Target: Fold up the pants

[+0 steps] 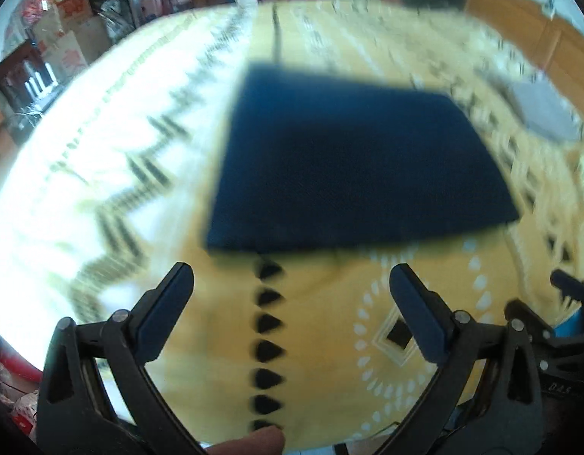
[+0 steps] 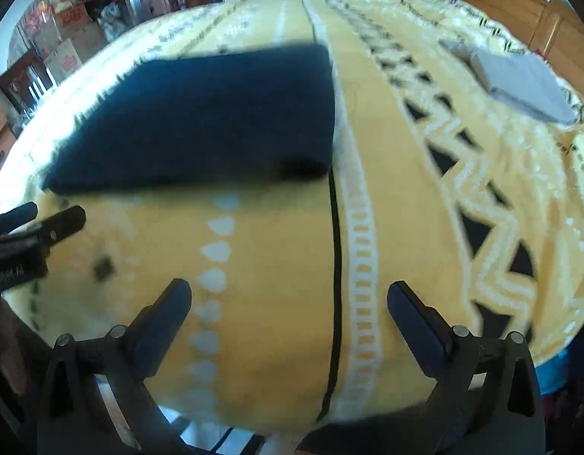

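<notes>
Pants, seemingly folded flat, dark blue.

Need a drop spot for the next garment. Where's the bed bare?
Bare blanket lies between the folded navy pants and the near bed edge, under both open grippers, left gripper and right gripper. Another free strip runs right of the pants up to the grey folded stack. The far-right corner is taken by that stack.

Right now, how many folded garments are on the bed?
2. The folded navy pants lie ahead of both open tools, nearer the left tool. A folded grey garment lies far right near the headboard. Others may sit outside view.
</notes>
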Available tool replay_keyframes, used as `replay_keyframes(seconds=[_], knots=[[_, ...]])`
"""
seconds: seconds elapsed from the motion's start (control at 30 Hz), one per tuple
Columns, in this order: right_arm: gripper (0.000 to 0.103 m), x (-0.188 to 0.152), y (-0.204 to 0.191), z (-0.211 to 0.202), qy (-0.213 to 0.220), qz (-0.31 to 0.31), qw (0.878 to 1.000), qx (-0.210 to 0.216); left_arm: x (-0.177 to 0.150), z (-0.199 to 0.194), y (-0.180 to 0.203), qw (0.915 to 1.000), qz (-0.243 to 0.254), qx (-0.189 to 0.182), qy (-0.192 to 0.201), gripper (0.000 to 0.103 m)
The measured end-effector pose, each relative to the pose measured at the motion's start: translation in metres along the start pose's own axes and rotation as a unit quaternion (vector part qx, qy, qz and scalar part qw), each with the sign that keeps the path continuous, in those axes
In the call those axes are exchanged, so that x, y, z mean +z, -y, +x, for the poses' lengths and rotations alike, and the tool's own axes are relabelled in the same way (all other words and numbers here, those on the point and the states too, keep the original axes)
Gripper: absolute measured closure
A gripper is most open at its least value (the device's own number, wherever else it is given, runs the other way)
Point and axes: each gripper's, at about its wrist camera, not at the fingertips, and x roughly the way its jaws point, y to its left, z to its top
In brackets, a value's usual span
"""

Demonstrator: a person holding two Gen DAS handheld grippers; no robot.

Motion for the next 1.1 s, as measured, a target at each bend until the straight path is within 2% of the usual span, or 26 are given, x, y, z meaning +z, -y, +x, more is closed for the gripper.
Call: replay_keyframes(seconds=[0.07,0.17,0.27,0.37,0.4,0.47,0.53,0.63,0.8,0.9,1.0,1.1], knots=[[0.000,0.010,-0.003,-0.026,0.025,0.003,1.000,0.000,0.020,-0.032,-0.009,0.9991,-0.003,0.006,0.041,0.000],[0.000,0.041,-0.010,-0.079,0.082,0.002,0.997,-0.002,0.051,-0.090,-0.018,0.9929,-0.009,0.013,0.118,0.000],[0.000,0.072,-0.020,-0.133,0.136,-0.007,0.991,-0.001,0.076,-0.154,-0.021,0.9788,-0.013,0.037,0.201,0.000],[0.000,0.097,-0.031,-0.176,0.180,-0.015,0.983,-0.019,0.090,-0.195,-0.024,0.9664,-0.015,0.060,0.250,0.000],[0.000,0.104,-0.037,-0.191,0.191,-0.017,0.981,-0.027,0.094,-0.201,-0.026,0.9670,-0.018,0.051,0.249,0.000],[0.000,0.114,-0.044,-0.211,0.204,-0.020,0.978,-0.027,0.099,-0.207,-0.032,0.9728,-0.026,0.013,0.230,0.000],[0.000,0.119,-0.050,-0.223,0.208,-0.019,0.978,-0.024,0.099,-0.207,-0.034,0.9752,-0.023,-0.004,0.220,0.000],[0.000,0.122,-0.057,-0.236,0.211,-0.019,0.977,-0.030,0.094,-0.201,-0.024,0.9780,-0.007,0.005,0.208,0.000],[0.000,0.119,-0.061,-0.246,0.204,-0.013,0.978,-0.033,0.087,-0.199,-0.019,0.9817,-0.017,-0.015,0.189,0.000],[0.000,0.118,-0.058,-0.246,0.200,-0.004,0.979,-0.024,0.083,-0.199,-0.015,0.9826,-0.013,-0.011,0.185,0.000],[0.000,0.117,-0.056,-0.242,0.198,-0.002,0.980,-0.036,0.080,-0.195,-0.012,0.9848,-0.009,-0.009,0.173,0.000],[0.000,0.115,-0.055,-0.236,0.185,0.003,0.982,-0.038,0.074,-0.191,-0.007,0.9851,-0.001,0.012,0.172,0.000]])
